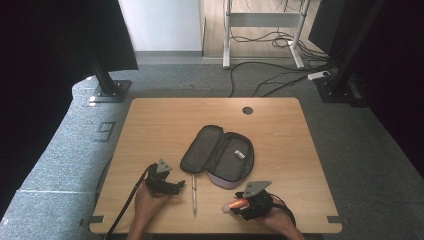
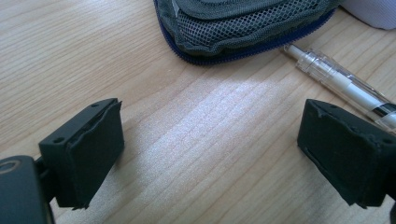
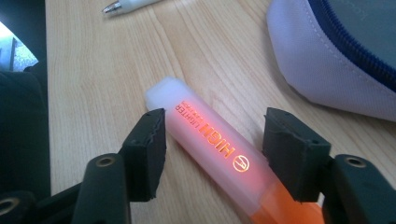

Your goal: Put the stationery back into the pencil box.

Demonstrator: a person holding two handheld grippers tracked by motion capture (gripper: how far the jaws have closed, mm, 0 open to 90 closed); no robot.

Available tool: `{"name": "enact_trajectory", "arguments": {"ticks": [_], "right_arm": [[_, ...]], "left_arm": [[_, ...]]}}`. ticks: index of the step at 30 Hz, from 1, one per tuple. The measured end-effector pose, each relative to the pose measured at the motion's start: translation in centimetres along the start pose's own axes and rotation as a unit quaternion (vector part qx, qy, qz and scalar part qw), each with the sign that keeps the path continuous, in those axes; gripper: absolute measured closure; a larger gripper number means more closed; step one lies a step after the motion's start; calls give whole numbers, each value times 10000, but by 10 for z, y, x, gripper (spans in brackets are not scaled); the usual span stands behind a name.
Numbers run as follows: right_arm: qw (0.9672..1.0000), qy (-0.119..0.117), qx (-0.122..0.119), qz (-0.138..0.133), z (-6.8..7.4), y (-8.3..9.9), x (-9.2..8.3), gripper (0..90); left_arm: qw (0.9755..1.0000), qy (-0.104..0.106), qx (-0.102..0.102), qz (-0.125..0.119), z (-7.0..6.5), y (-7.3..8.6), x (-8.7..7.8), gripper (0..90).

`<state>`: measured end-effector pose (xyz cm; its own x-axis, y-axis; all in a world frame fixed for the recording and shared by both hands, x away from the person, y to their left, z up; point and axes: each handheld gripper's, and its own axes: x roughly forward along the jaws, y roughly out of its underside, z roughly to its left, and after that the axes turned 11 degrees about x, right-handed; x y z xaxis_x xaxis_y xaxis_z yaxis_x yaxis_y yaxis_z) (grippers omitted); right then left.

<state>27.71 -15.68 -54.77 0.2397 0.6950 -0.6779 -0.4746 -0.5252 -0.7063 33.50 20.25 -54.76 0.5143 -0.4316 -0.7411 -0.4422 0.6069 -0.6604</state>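
Right gripper (image 3: 212,140) straddles the orange highlighter (image 3: 210,140) near the table's front edge, jaws half-spread; centring it before squeezing would help.

A light wooden table (image 1: 165,120) with a round cable hole (image 1: 247,110) stood on grey speckled carpet (image 1: 70,150). Behind it rose a white wall (image 1: 160,25) and a white desk frame (image 1: 262,30), black cables (image 1: 265,80) trailing across the floor. Black curtains (image 1: 45,50) hung at both sides.
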Motion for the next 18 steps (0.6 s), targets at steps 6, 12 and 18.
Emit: {"name": "enact_trajectory", "arguments": {"ticks": [6,12,18], "right_arm": [[9999,106,-70,42,2,-5,3,519],[9996,263,-54,74,4,-7,3,650],[9995,264,5,148,5,-9,3,655]], "left_arm": [[10000,-1,1,1,0,0,0,67],[10000,0,3,2,0,0,0,67],[10000,4,1,2,0,0,0,67]]}}
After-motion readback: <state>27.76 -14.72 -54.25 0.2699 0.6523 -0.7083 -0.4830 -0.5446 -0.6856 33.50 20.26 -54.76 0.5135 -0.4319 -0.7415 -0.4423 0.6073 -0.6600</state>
